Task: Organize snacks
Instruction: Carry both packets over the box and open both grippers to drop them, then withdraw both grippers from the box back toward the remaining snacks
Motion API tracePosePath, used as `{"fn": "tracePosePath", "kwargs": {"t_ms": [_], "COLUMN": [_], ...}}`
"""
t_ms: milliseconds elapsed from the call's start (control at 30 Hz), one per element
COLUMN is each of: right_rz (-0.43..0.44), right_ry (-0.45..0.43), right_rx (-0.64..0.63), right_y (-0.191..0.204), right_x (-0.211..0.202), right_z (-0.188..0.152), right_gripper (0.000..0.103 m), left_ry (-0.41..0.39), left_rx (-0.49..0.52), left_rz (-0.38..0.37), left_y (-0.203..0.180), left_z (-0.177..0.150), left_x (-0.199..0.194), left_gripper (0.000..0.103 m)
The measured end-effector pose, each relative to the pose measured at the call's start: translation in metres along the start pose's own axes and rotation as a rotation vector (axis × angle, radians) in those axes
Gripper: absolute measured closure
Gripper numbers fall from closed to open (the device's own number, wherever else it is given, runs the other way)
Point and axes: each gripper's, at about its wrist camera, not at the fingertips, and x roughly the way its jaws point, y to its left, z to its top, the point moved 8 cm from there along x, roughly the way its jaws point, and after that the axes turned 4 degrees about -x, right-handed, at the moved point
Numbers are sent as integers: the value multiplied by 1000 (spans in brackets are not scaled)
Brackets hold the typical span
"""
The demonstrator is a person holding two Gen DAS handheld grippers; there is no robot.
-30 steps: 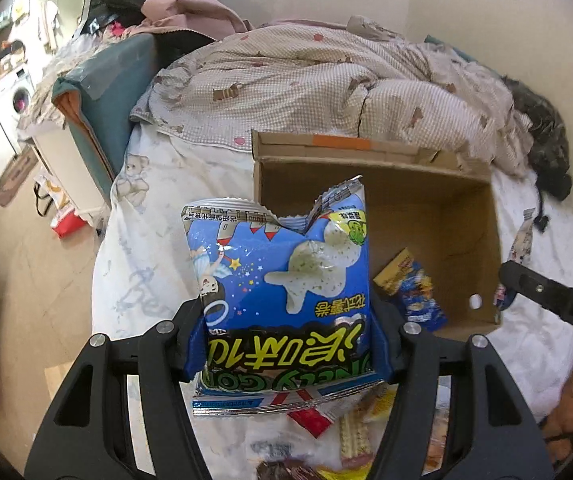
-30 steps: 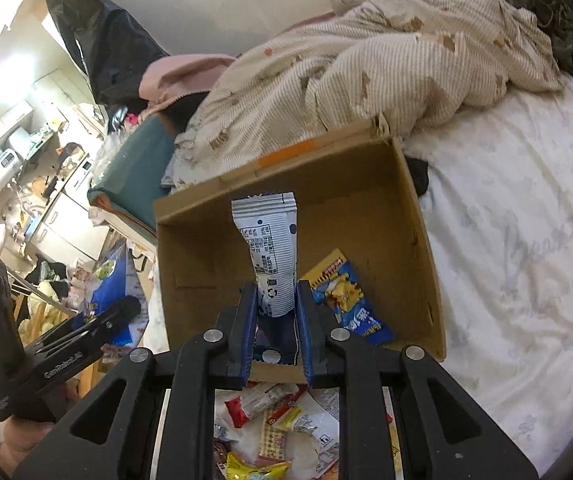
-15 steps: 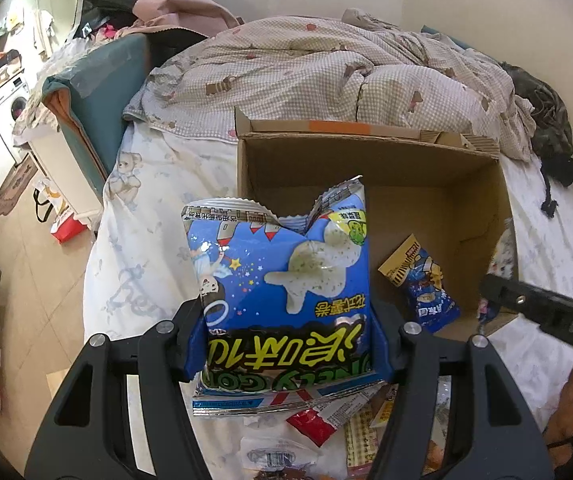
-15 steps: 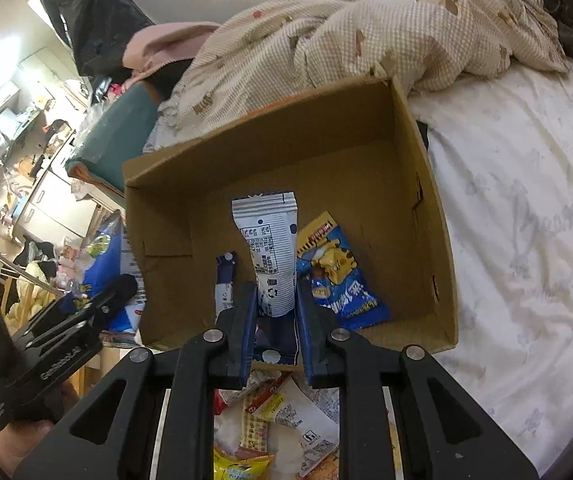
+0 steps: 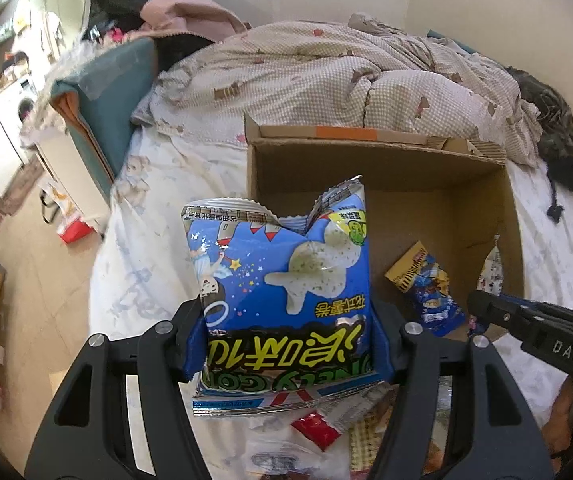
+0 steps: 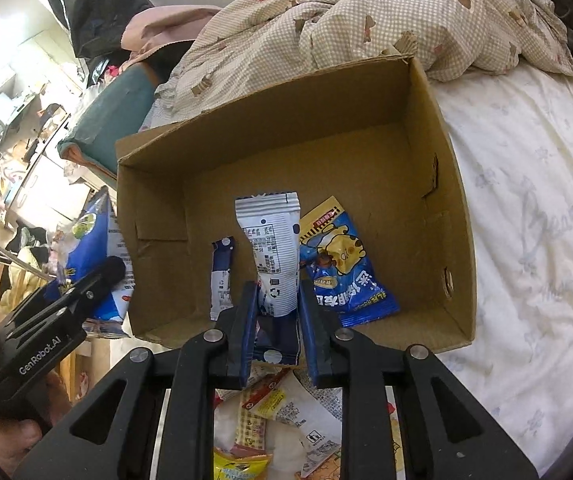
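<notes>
**Two packets over the box, one being let go**

While the left gripper point(image 5: 286, 344) clamps the big blue puffed-snack bag point(image 5: 282, 280) by its lower half, holding it upright in front of the cardboard box point(image 6: 458, 216), the right gripper point(image 6: 276, 312) reaches over the box's near wall with a white sachet point(image 6: 272, 252) standing between its jaws. Those jaws are opening, and the sachet is still between them, so the release looks under way. Inside the box already lie a blue cartoon-bear packet point(image 6: 346, 272) and a slim blue-and-white stick pack point(image 6: 222, 272).

Risks, as I judge them: the sachet's lower end sits right at the near wall, so it could tip back over the edge onto the loose snack pile point(image 6: 286, 412) on the bed below (the wall is low there). The blue bag is puffy and slick, gripped across soft film; a squeeze could crush what is inside, and a loosened hold could let it slide out before it is over the box. Both grippers are close together at the same corner, so they could knock each other.
</notes>
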Motion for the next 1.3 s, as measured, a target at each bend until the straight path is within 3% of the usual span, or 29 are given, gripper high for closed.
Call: {"fn": "tracePosePath", "kwargs": {"t_ms": [100, 167, 233, 300, 833, 1100, 1200, 1300], "right_rz": [3, -12, -18, -29, -38, -130, -160, -161], "right_ry": [-12, -19, -36, -52, -54, -157, -191, -229], "right_rx": [2, -2, 12, 17, -6, -61, -79, -87], "right_y": [2, 2, -1, -2, 1, 10, 14, 19], "right_x": [-1, -1, -4, -6, -9, -44, -63, -84], "right_z": [2, 4, 3, 5, 10, 11, 7, 1], "right_gripper": [79, 71, 29, 21, 21, 22, 22, 22], "left_ry": [-16, -17, -20, -12, -10, -62, -115, -144], "left_rx": [7, -1, -16, -30, -44, -93, -76, -76], "left_rz": [6, -11, -32, -38, -43, -2, 67, 57], "left_y": [0, 0, 1, 2, 6, 29, 38, 41], "left_z": [2, 2, 2, 3, -1, -1, 1, 1], "left_x": [-2, -4, -5, -5, -8, -33, -50, -68], "left_gripper": [36, 17, 11, 9, 9, 9, 9, 9]}}
